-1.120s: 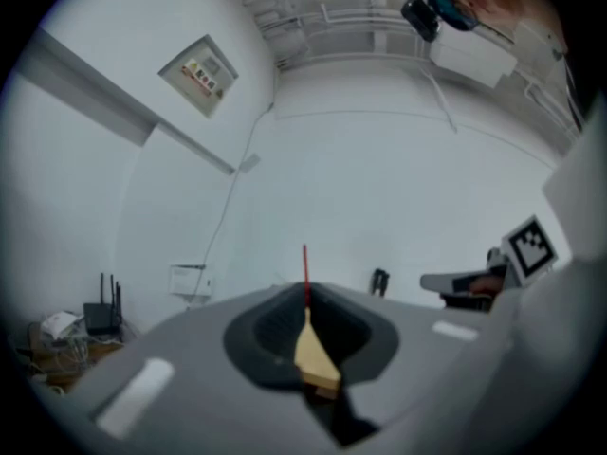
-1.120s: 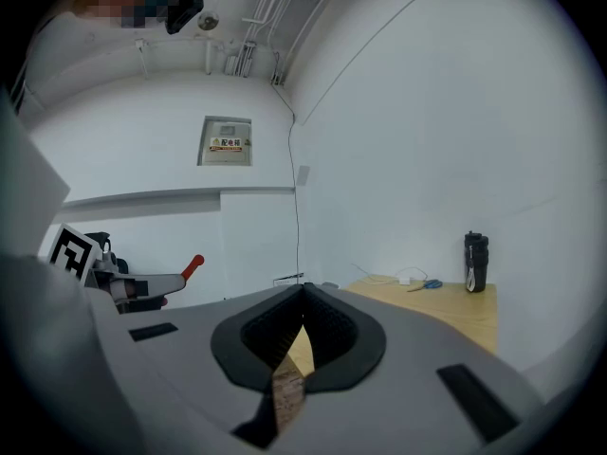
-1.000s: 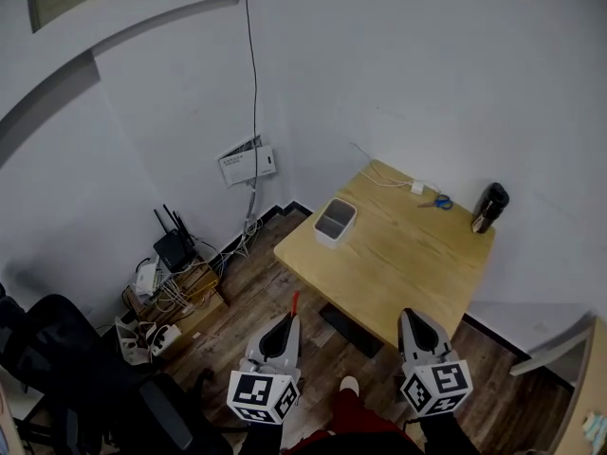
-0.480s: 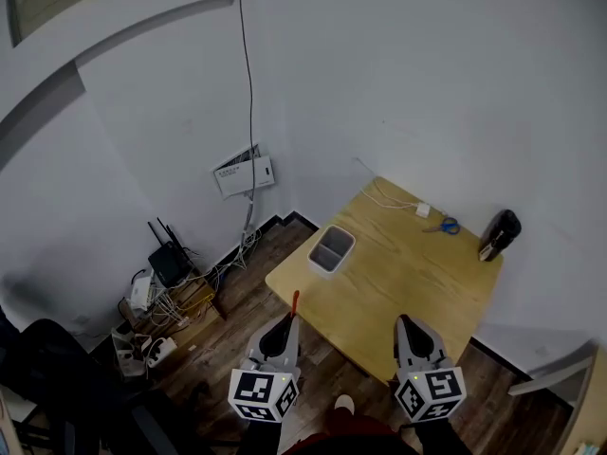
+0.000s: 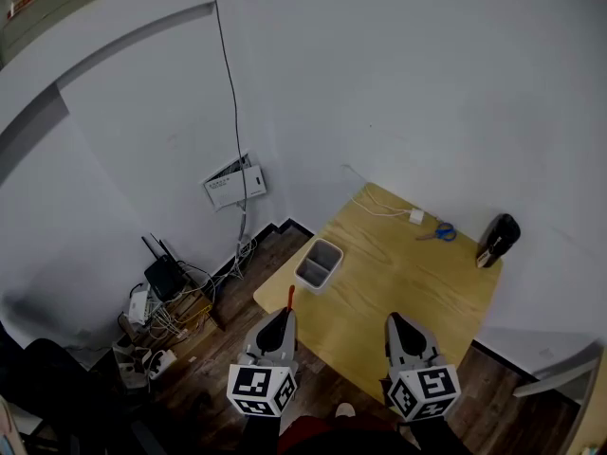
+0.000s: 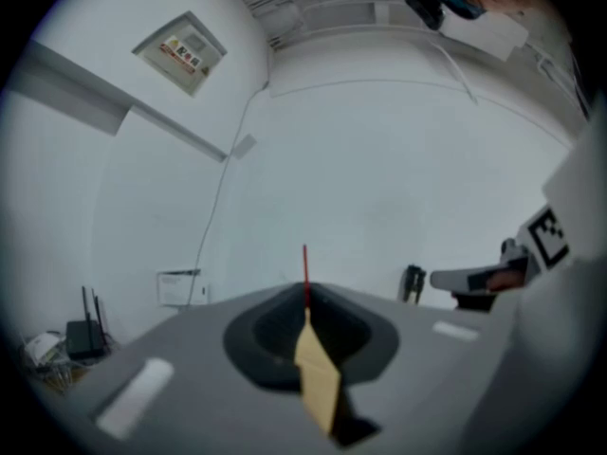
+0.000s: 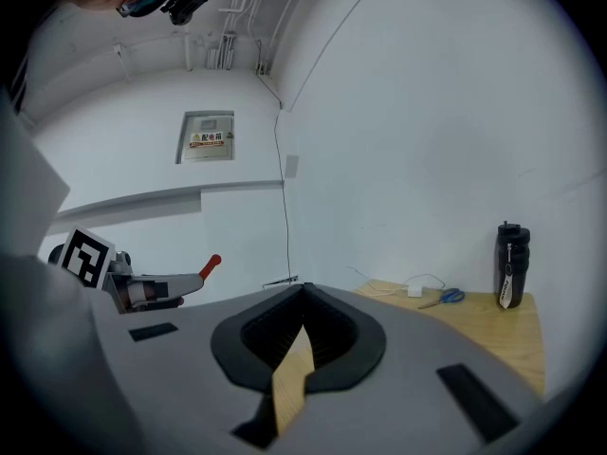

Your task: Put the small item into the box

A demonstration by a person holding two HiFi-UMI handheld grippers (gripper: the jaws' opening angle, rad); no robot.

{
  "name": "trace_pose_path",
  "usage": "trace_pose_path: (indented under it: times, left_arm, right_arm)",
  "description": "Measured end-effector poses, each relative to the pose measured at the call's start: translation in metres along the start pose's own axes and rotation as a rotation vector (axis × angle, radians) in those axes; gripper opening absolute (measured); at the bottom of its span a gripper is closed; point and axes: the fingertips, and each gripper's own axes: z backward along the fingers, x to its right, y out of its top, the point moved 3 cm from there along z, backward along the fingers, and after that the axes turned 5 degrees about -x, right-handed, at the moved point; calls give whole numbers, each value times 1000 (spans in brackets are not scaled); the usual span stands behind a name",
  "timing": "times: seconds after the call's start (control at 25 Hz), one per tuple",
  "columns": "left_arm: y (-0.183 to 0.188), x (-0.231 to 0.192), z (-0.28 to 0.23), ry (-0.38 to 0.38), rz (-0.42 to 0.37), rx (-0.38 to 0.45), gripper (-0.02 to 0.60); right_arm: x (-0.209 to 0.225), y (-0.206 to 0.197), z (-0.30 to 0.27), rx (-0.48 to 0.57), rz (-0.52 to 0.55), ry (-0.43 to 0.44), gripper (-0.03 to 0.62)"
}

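Head view shows two tools (image 5: 287, 311) (image 5: 393, 318), one box (image 5: 318, 264).

box (image 5: 318, 264) on counter (image 5: 408, 287) left edge; scissors (image 5: 437, 233) far edge, bottle (image 5: 495, 242) right of them; router (image 5: 161, 275) on floor (image 5: 216, 354), left

My head cam sits high up and looks steeply down at the counter (image 5: 417, 282) from fairly far off, with both claws at the bottom of the frame. Each claw cam rides right behind its own jaws and looks out about level at the white wall (image 6: 379, 178). The left claw (image 5: 283, 313) cam catches the right claw (image 5: 398, 322) at its right edge, and vice versa. The black bottle (image 5: 496, 240) on the counter's far right corner and the red stick (image 5: 290, 298) pinched in the left claw show in all three.
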Motion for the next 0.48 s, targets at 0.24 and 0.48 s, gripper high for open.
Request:
trace_pose_path:
  times: [0.24,0.48]
  left_arm:
    - [7,-8,-22,-4,-16,-2,12]
    - [10,-25,-55,-54,-28,-14,12]
  right_arm:
    - [10,2,-4,7,-24,-21,8]
    - [13,2,-18,6,-41,-80,8]
